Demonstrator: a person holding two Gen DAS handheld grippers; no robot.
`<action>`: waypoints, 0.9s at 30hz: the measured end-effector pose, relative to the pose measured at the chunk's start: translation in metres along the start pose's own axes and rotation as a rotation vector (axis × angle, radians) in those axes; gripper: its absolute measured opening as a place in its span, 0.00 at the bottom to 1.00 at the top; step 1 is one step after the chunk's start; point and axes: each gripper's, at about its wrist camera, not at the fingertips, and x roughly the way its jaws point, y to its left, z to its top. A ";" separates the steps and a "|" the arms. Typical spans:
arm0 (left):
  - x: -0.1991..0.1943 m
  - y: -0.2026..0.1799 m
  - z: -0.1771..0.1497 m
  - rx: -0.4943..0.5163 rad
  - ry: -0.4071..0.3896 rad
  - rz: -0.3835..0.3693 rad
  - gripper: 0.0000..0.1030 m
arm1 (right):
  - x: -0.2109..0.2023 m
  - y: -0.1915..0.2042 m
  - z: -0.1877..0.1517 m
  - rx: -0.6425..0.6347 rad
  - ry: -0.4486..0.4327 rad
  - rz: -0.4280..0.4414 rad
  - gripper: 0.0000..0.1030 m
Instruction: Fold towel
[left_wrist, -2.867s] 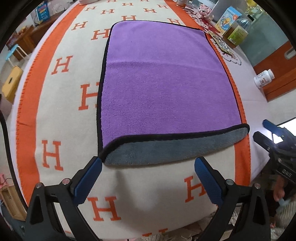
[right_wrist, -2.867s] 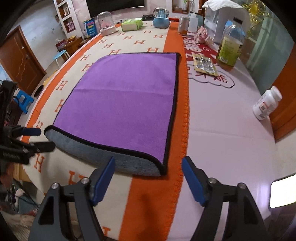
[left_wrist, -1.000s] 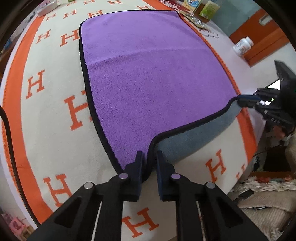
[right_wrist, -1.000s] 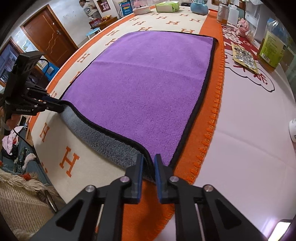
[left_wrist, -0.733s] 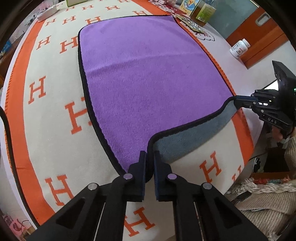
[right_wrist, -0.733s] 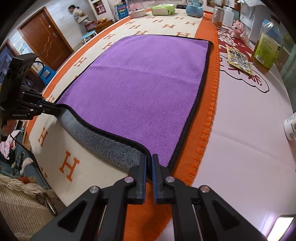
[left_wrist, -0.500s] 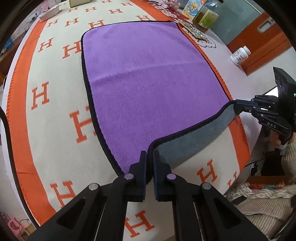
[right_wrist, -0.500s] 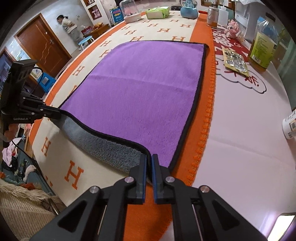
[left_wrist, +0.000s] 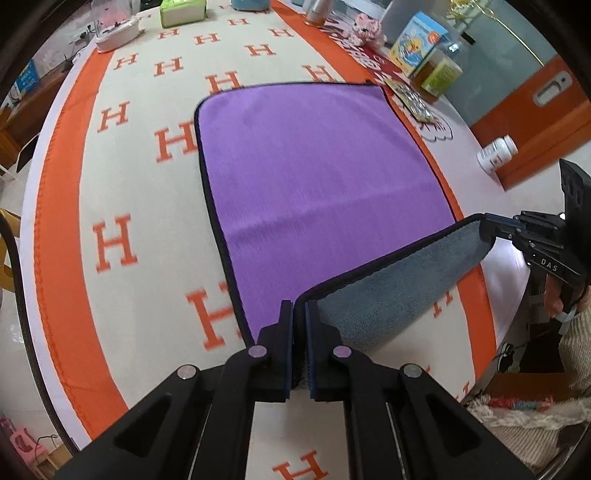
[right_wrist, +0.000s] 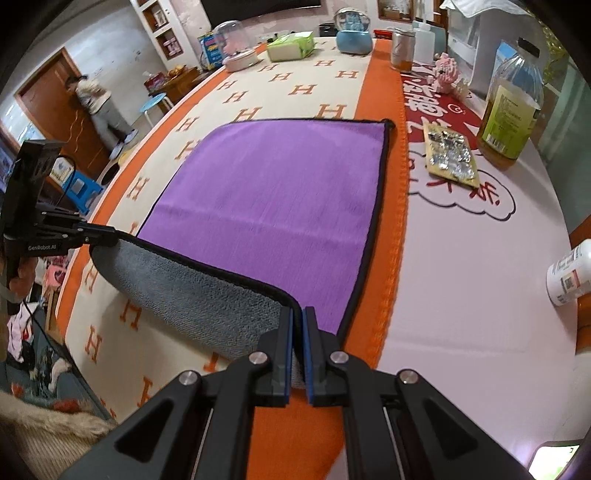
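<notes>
A purple towel (left_wrist: 310, 173) with black trim and a grey underside lies on the H-patterned cloth; it also shows in the right wrist view (right_wrist: 273, 199). My left gripper (left_wrist: 299, 308) is shut on the towel's near left corner. My right gripper (right_wrist: 297, 314) is shut on the near right corner. Both hold the near edge lifted off the table, so the grey underside (left_wrist: 399, 288) hangs between them. The right gripper shows in the left wrist view (left_wrist: 491, 225), and the left gripper in the right wrist view (right_wrist: 110, 234).
A white pill bottle (right_wrist: 567, 271) lies at the right. An oil bottle (right_wrist: 511, 105), a foil blister card (right_wrist: 448, 153), a pink toy (right_wrist: 447, 72), a tissue pack (right_wrist: 290, 46) and jars stand at the far side. The orange border (right_wrist: 388, 288) runs along the towel's right edge.
Both grippers closed on the towel's near corners, then rose and moved forward, lifting the near edge off the table and showing more of the grey underside.
</notes>
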 end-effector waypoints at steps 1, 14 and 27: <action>-0.001 0.002 0.003 -0.001 -0.004 0.000 0.04 | 0.001 -0.001 0.004 0.004 -0.003 -0.001 0.05; 0.003 0.008 0.079 -0.023 -0.062 0.031 0.04 | 0.010 -0.018 0.063 0.070 -0.062 -0.048 0.05; 0.042 0.036 0.161 -0.087 -0.060 0.036 0.04 | 0.053 -0.048 0.137 0.136 -0.067 -0.112 0.05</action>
